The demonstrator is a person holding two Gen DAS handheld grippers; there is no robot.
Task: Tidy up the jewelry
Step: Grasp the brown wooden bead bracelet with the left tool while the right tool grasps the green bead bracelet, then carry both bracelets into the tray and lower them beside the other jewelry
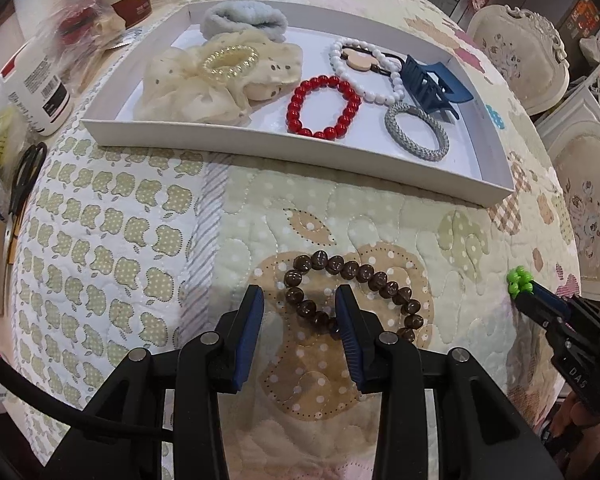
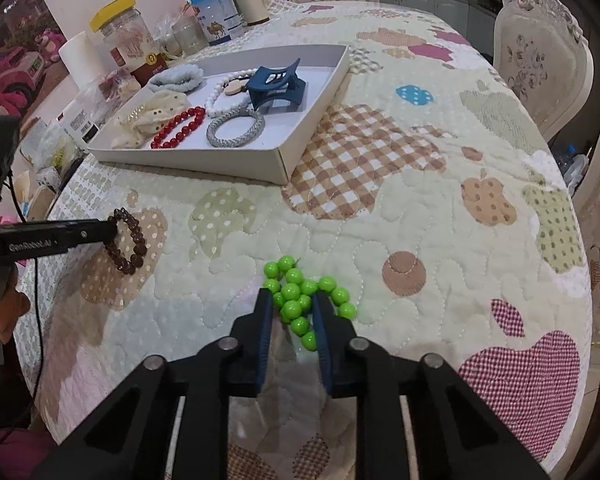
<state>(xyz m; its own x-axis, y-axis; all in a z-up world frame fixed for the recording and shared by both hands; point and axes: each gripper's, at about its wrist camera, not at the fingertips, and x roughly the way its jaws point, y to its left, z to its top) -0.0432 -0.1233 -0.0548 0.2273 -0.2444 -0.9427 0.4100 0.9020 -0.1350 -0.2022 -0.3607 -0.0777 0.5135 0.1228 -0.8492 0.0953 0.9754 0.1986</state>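
White tray (image 1: pixel 300 138) sits far side of the quilted desk (image 2: pixel 380 208), already holding bracelets and hair ties. Left gripper (image 1: pixel 300 300) is wide open, straddling the brown bead bracelet (image 1: pixel 354 296) on the desk; lower squarely, close on one strand. Right gripper (image 2: pixel 293 300) is narrow, pinching the bunched, glossy green bead bracelet (image 2: pixel 304 300); lift gently, carry to the tray.

Two bracelets (image 2: pixel 126 242) (image 2: pixel 306 300) lie on the tablecloth (image 2: pixel 380 220) before the tray (image 2: pixel 204 166) holding the others.

Glossy red beads (image 1: pixel 324 107), prob. plastic
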